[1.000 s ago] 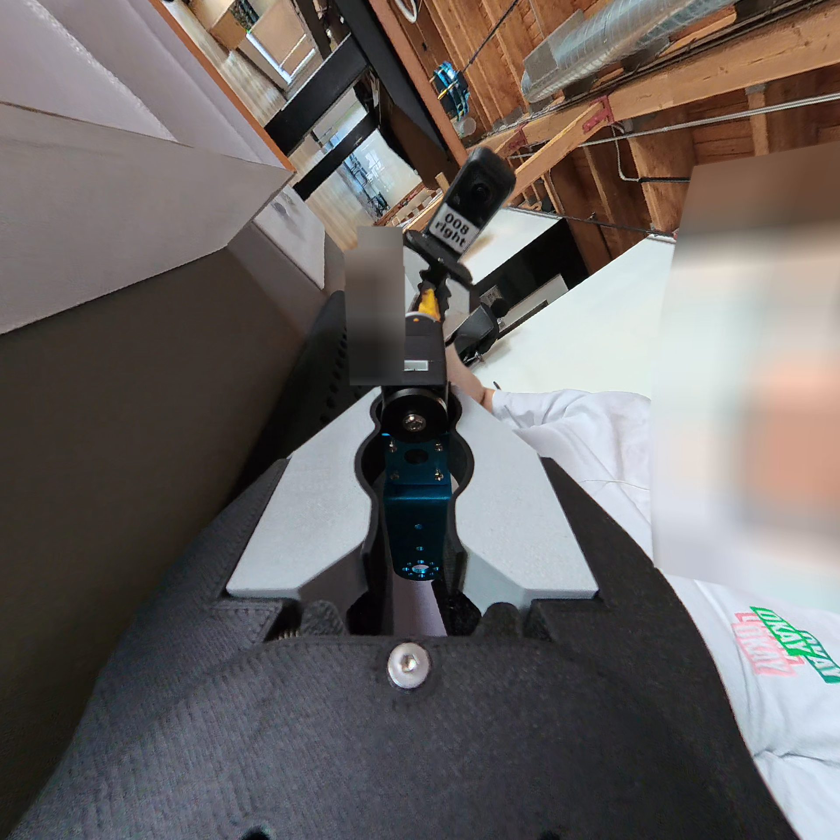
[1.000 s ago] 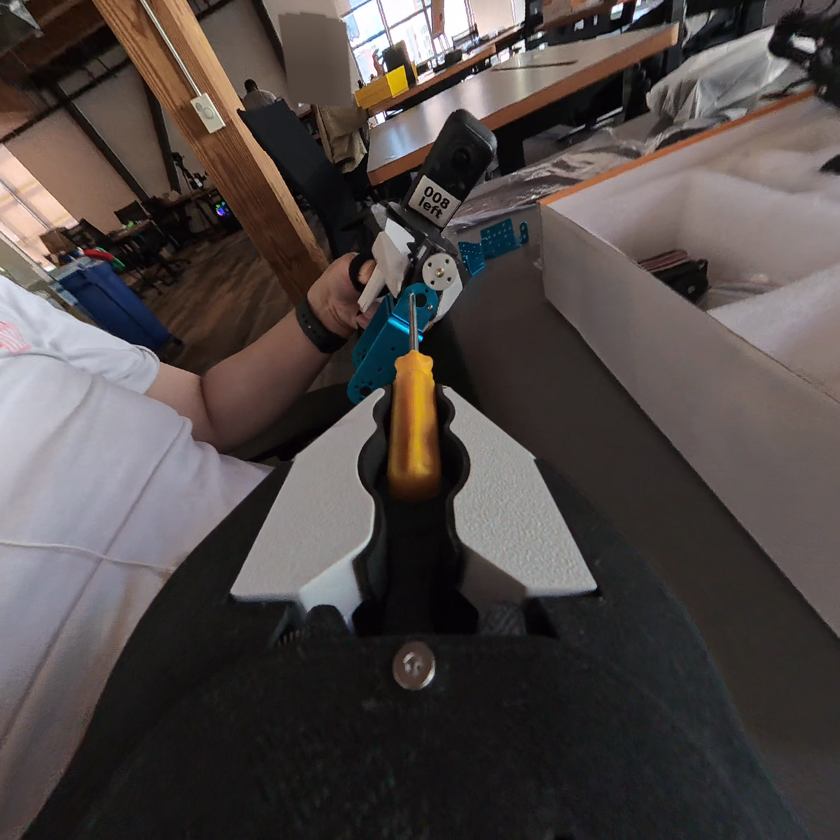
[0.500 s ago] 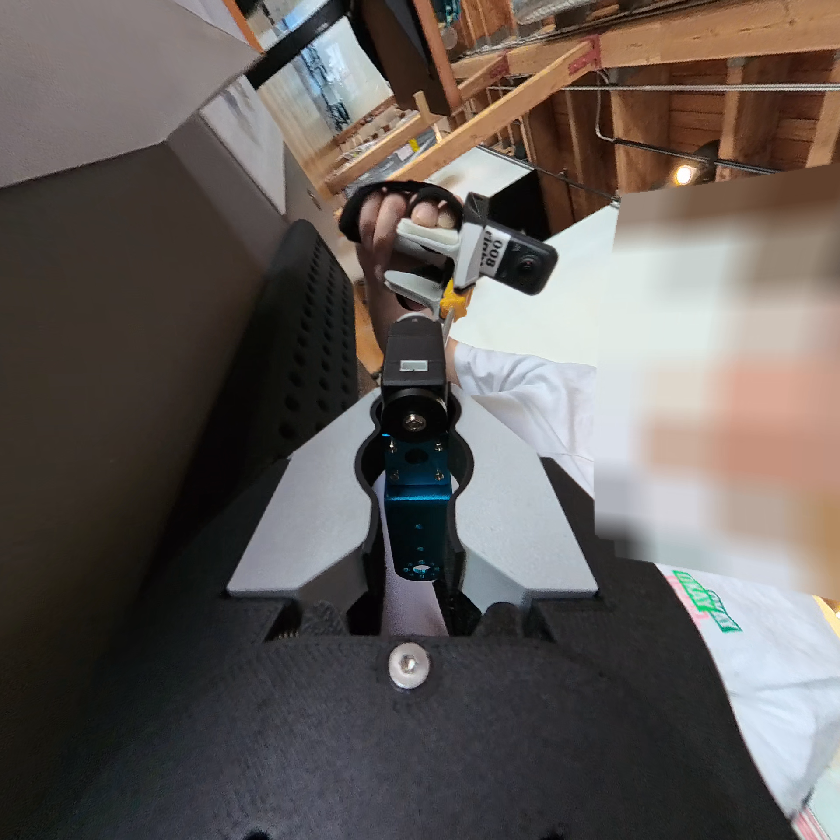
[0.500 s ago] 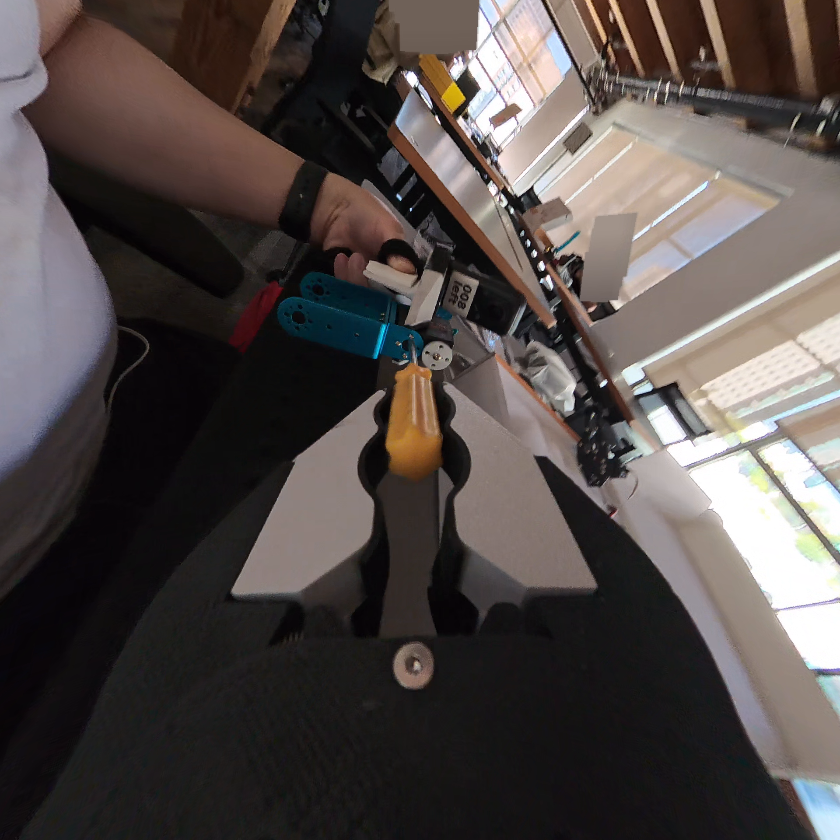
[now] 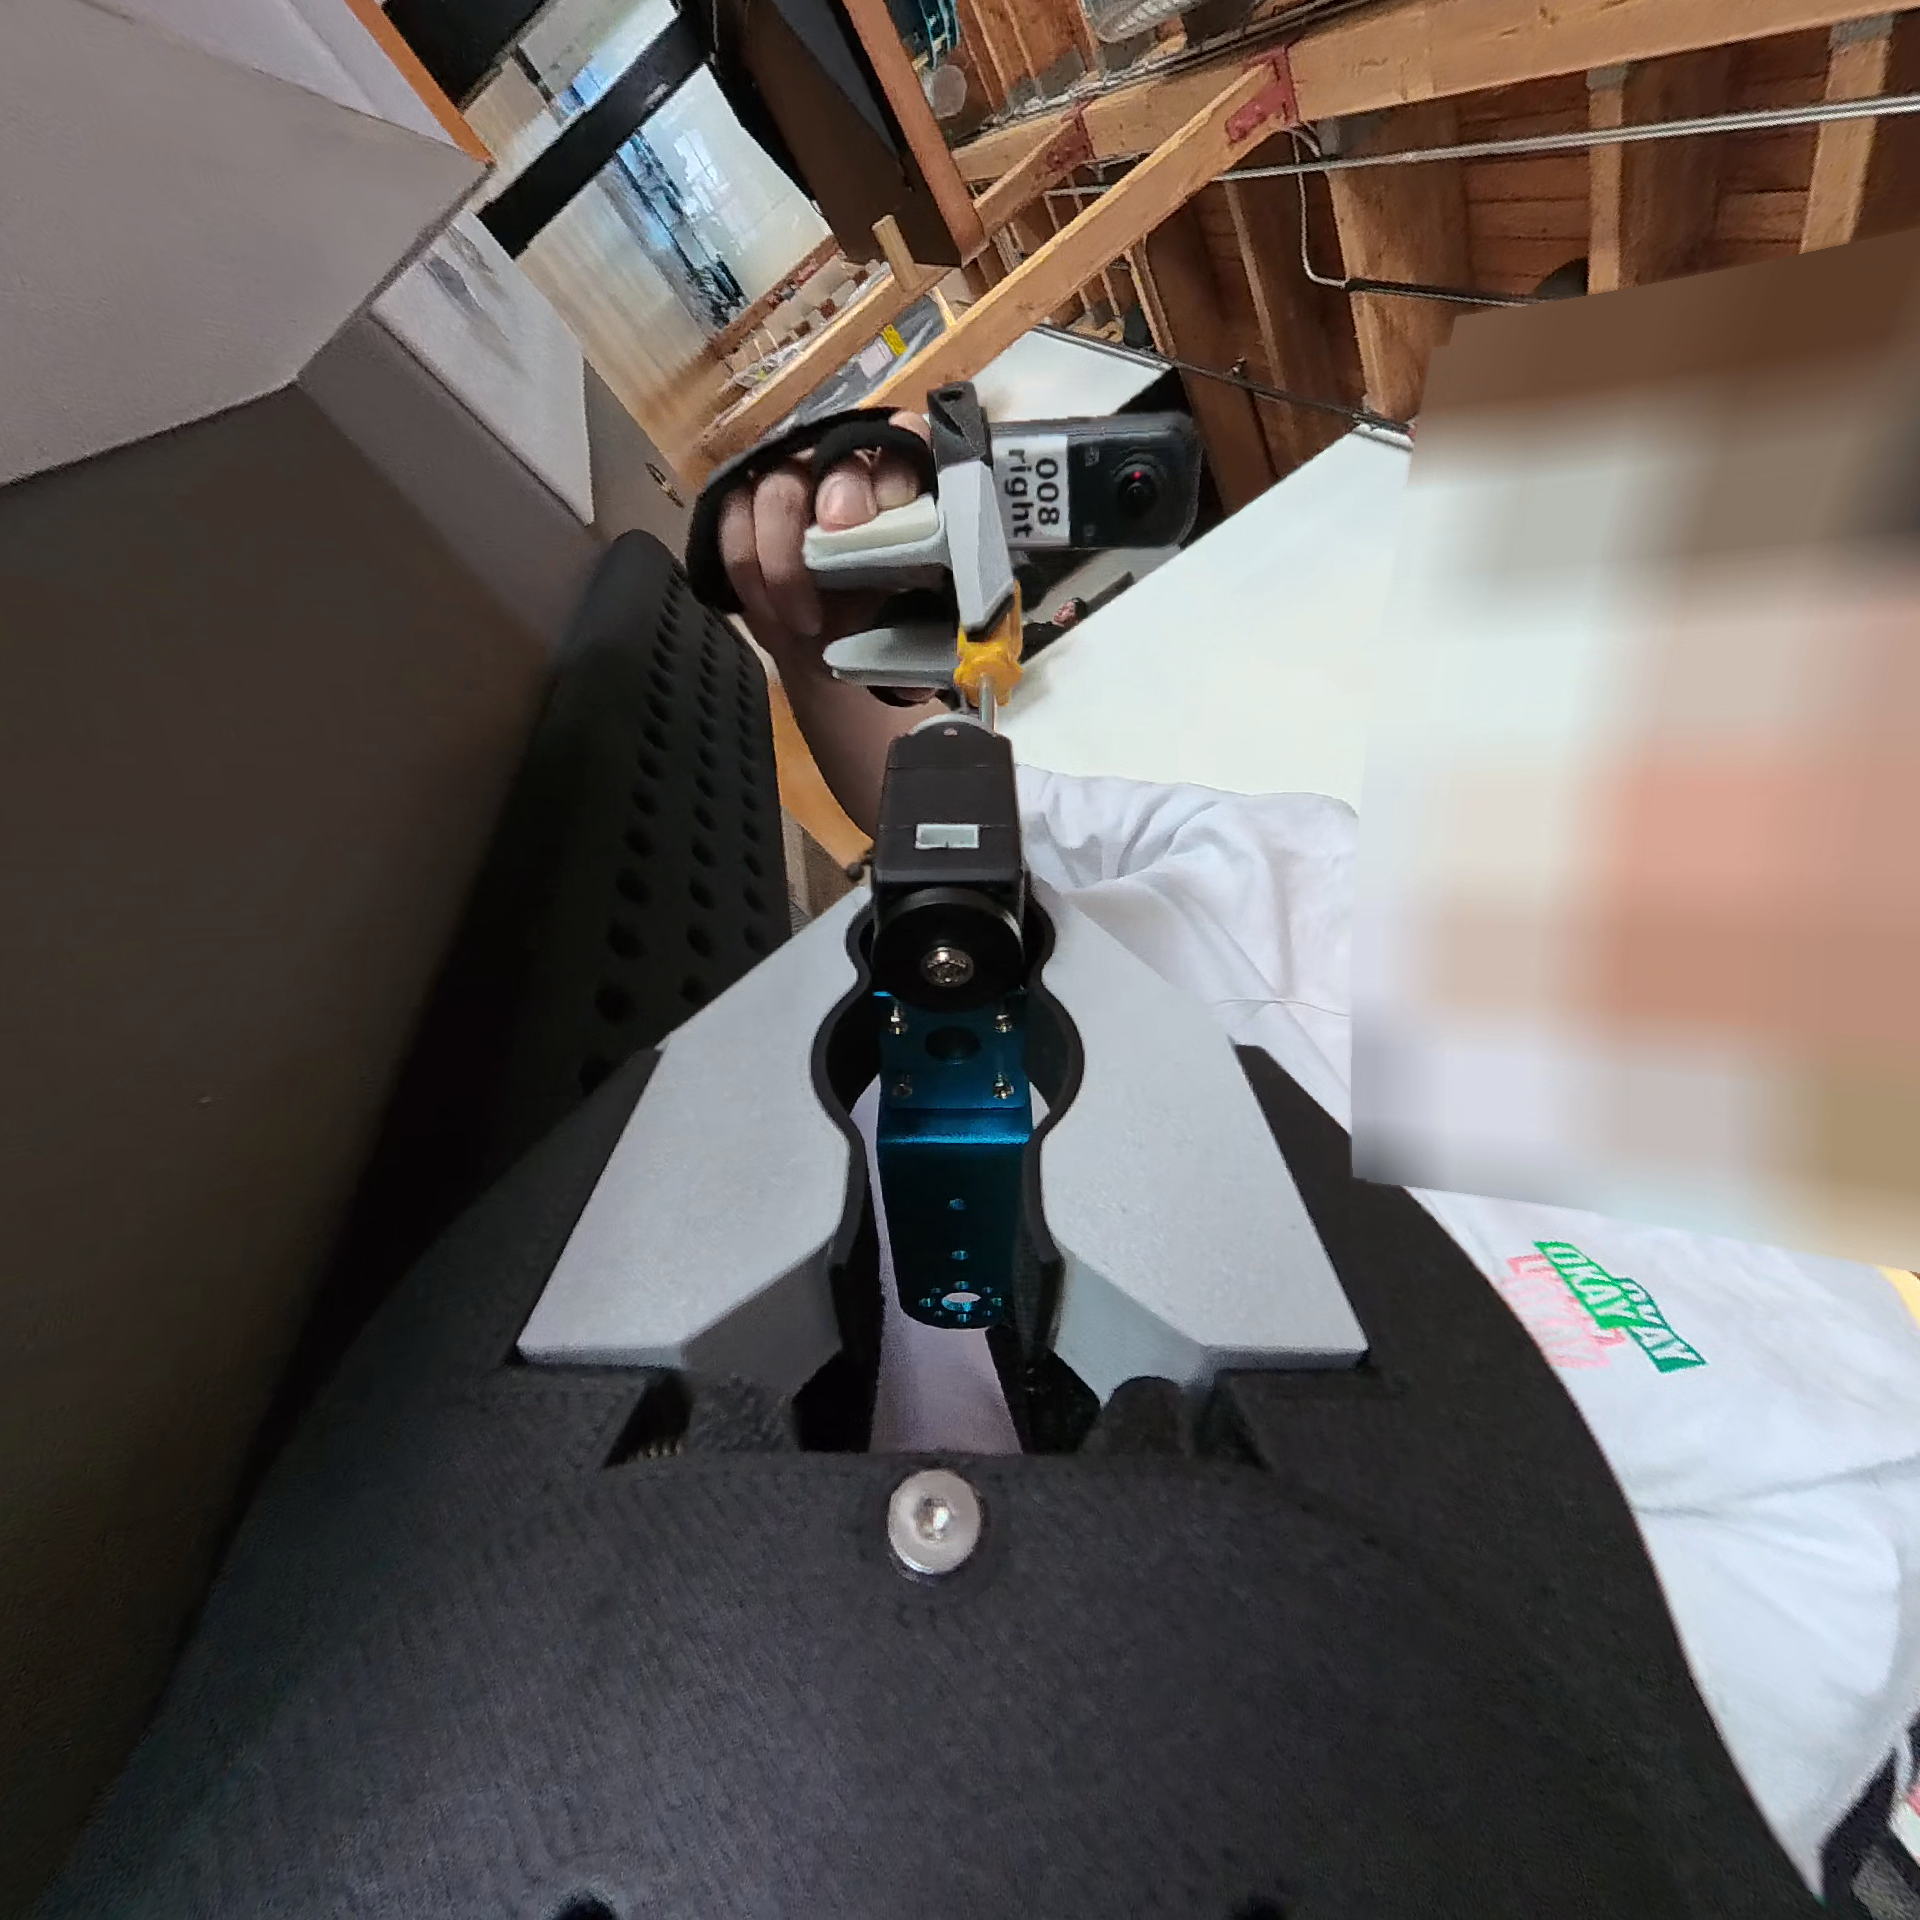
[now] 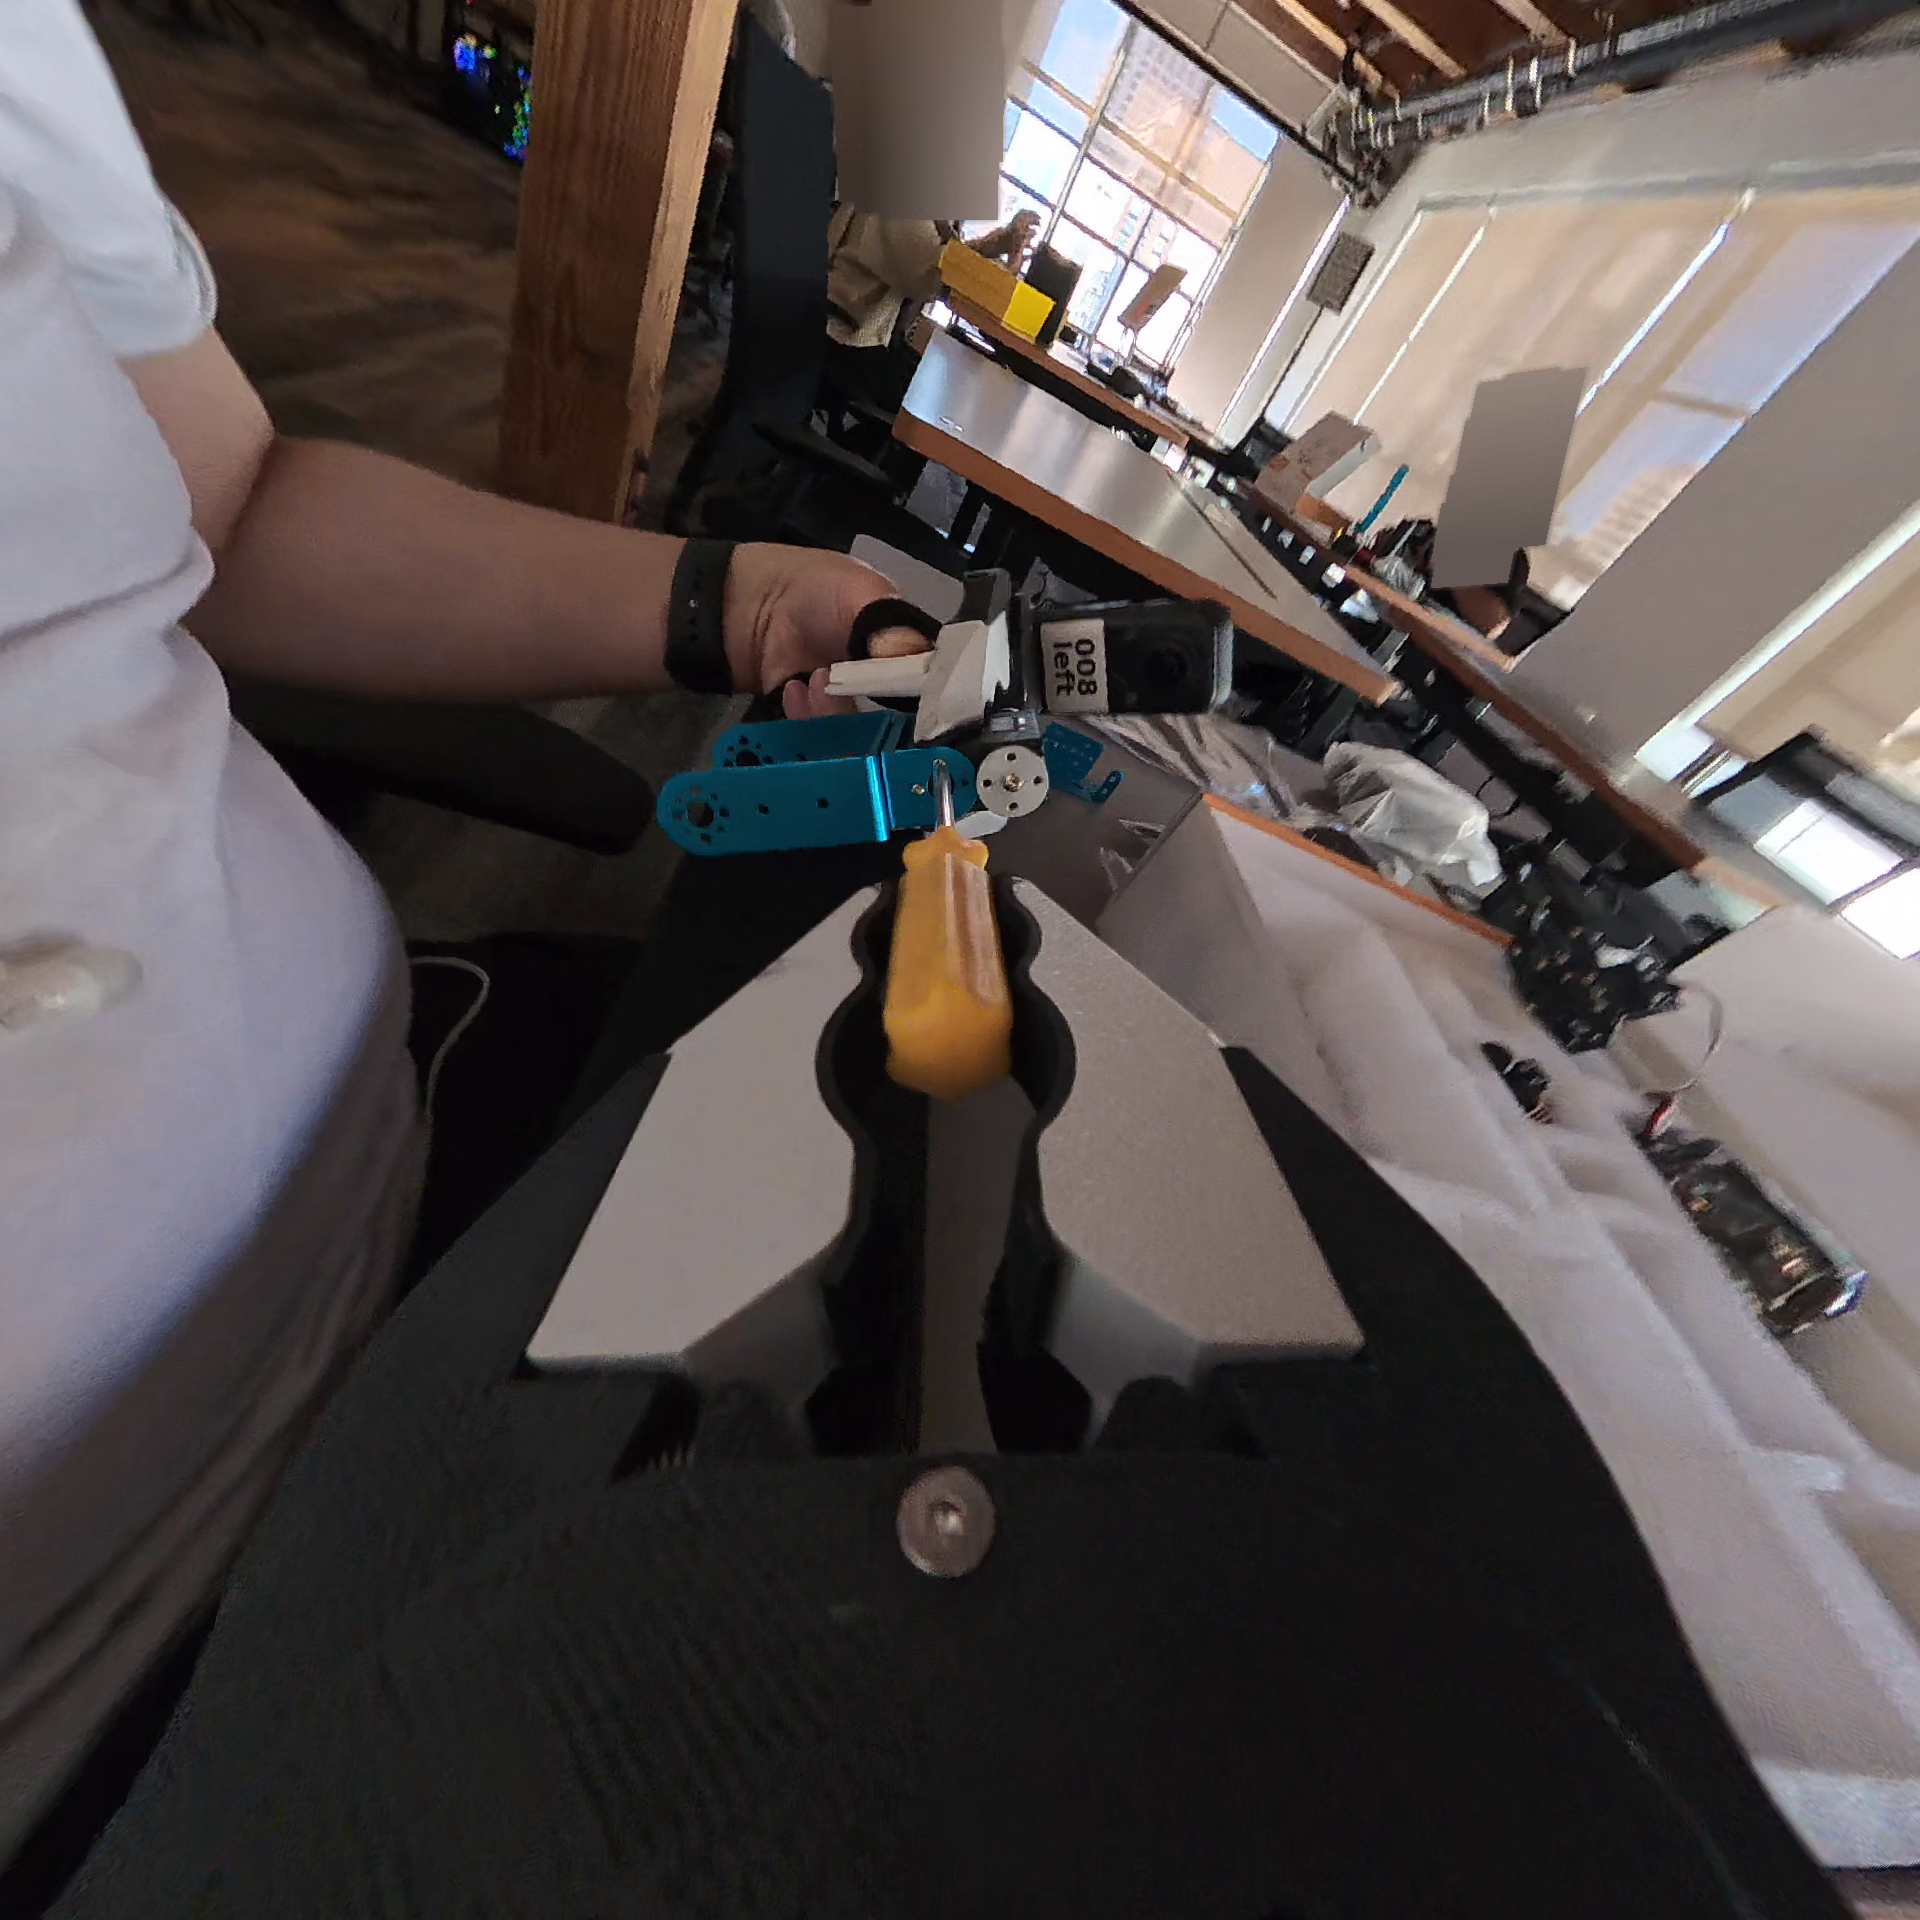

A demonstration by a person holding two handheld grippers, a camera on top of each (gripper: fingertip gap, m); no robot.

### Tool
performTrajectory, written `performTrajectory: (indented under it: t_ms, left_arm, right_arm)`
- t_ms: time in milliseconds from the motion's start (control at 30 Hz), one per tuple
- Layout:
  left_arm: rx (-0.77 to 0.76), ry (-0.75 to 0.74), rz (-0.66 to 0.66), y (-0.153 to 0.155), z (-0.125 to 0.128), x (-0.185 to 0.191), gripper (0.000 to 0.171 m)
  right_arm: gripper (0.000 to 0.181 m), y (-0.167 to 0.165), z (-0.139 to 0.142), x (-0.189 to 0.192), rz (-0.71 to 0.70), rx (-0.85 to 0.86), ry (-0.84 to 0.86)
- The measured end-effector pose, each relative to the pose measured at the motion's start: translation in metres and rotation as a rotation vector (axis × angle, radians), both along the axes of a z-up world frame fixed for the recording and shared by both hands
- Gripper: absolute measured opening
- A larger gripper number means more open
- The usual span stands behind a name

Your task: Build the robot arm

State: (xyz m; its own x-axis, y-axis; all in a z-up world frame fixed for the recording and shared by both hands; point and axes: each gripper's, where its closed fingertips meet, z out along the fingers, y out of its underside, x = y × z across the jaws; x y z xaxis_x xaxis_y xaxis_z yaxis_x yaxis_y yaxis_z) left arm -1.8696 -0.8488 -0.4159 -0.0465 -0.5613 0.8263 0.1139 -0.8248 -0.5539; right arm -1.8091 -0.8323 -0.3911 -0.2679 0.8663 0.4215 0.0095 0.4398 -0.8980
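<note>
My left gripper (image 5: 948,956) is shut on a black servo motor (image 5: 945,862) fixed in a blue metal bracket (image 5: 954,1174). My right gripper (image 6: 948,935) is shut on a yellow-handled screwdriver (image 6: 945,987). Its metal shaft reaches the blue bracket (image 6: 810,800) beside the servo's silver horn (image 6: 1006,781). In the left wrist view the screwdriver (image 5: 987,655) meets the far end of the servo, with the right gripper (image 5: 904,603) behind it. In the right wrist view the left gripper (image 6: 935,675) is held by a hand with a black wristband.
A person in a white shirt (image 5: 1714,1475) holds both grippers close to the body. A white box with foam compartments (image 6: 1455,1091) and electronic parts lies to the right. A black perforated chair back (image 5: 665,831) and a grey table side (image 5: 208,831) are at the left. Long tables (image 6: 1091,488) stretch behind. The grippers' ends are close to 8 cm from one another.
Both grippers rolled and shifted while keeping their holds. The screwdriver tip stayed at the servo and bracket. The right gripper turned sideways in the left wrist view.
</note>
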Motion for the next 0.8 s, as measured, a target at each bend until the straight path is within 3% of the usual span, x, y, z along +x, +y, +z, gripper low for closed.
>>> performTrajectory:
  t_ms: [500,700,800]
  left_arm:
    - [0.128,0.061,0.185,0.014,0.002,-0.008,0.021]
    - [0.159,0.097,0.227,0.017,0.000,-0.009,0.021]
    - [0.150,0.058,0.214,0.016,0.004,-0.010,0.021]
  right_arm:
    - [0.018,0.016,-0.002,-0.008,-0.111,-0.712,-0.180]
    - [0.018,0.019,-0.008,-0.008,-0.143,-1.073,-0.257]
    - [0.017,0.017,-0.007,-0.008,-0.125,-1.116,-0.231]
